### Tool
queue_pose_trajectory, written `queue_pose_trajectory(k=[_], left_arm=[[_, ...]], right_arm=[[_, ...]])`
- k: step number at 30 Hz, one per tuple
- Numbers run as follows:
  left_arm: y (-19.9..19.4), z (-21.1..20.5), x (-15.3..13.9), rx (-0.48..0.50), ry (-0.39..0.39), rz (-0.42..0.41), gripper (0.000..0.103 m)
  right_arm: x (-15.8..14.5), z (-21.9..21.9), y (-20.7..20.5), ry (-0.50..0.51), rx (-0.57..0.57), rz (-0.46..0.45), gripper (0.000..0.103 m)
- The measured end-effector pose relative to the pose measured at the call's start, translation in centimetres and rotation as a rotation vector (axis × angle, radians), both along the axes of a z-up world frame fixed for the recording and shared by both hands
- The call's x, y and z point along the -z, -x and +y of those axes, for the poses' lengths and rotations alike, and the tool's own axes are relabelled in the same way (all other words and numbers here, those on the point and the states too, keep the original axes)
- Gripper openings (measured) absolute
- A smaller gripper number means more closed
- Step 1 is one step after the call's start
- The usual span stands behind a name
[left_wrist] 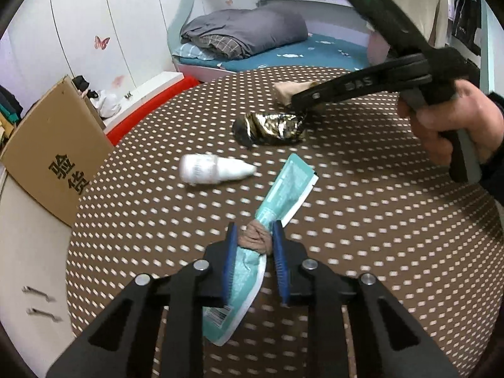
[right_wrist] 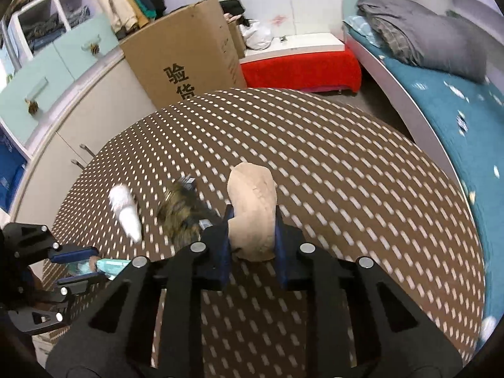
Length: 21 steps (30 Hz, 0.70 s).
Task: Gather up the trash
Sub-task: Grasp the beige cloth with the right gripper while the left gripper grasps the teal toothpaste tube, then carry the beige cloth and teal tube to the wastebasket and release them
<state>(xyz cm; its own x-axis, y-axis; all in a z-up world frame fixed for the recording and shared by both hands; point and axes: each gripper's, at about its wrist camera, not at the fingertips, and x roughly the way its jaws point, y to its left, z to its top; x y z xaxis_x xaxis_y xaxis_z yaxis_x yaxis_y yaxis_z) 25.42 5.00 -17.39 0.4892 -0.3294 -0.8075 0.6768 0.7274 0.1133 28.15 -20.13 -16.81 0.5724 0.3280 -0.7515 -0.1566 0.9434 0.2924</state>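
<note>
My left gripper (left_wrist: 254, 231) is shut on a teal wrapper (left_wrist: 285, 186) with a tan scrap bunched between the pads, over the brown dotted table (left_wrist: 378, 220). It also shows in the right wrist view (right_wrist: 85, 263). My right gripper (right_wrist: 252, 217) is shut on a beige crumpled piece (right_wrist: 252, 201); in the left wrist view it (left_wrist: 299, 100) reaches in from the right above a gold-black foil wrapper (left_wrist: 272, 127). A small white bottle (left_wrist: 214, 171) lies on its side left of the teal wrapper. The foil wrapper (right_wrist: 179, 217) and the bottle (right_wrist: 126, 211) show blurred in the right wrist view.
A tall cardboard box (left_wrist: 53, 151) stands by the table's left edge, next to white cabinets (left_wrist: 28, 267). A red bench (right_wrist: 299, 69) and a bed with a teal sheet (right_wrist: 456, 110) and grey blanket lie beyond the table.
</note>
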Motion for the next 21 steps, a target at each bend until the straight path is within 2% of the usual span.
queue_pose_trajectory(k=[2, 4, 5, 9, 15, 21], left_arm=[[0.9, -0.9, 0.1, -0.010, -0.013, -0.010, 0.025], [1.6, -1.9, 0.5, -0.002, -0.017, 0.002, 0.041], [2.0, -2.4, 0.6, 0.008, -0.019, 0.002, 0.041], [2.8, -4.2, 0.6, 0.019, 0.008, 0.038, 0.022], [4.2, -6.1, 0.5, -0.043, 0.060, 0.070, 0.021], [5.1, -7.9, -0.4, -0.142, 0.176, 0.091, 0.021]], right_arm=[[-0.2, -1.9, 2.1, -0.035, 0.030, 0.001, 0.023], [-0.5, -3.4, 3.9, -0.054, 0.052, -0.002, 0.023], [-0.7, -3.9, 4.5, -0.061, 0.058, -0.003, 0.023], [-1.7, -6.4, 7.0, -0.078, 0.096, -0.020, 0.023], [-2.8, -10.0, 9.9, -0.127, 0.148, -0.056, 0.023], [-4.0, -12.9, 11.3, -0.149, 0.190, -0.095, 0.023]])
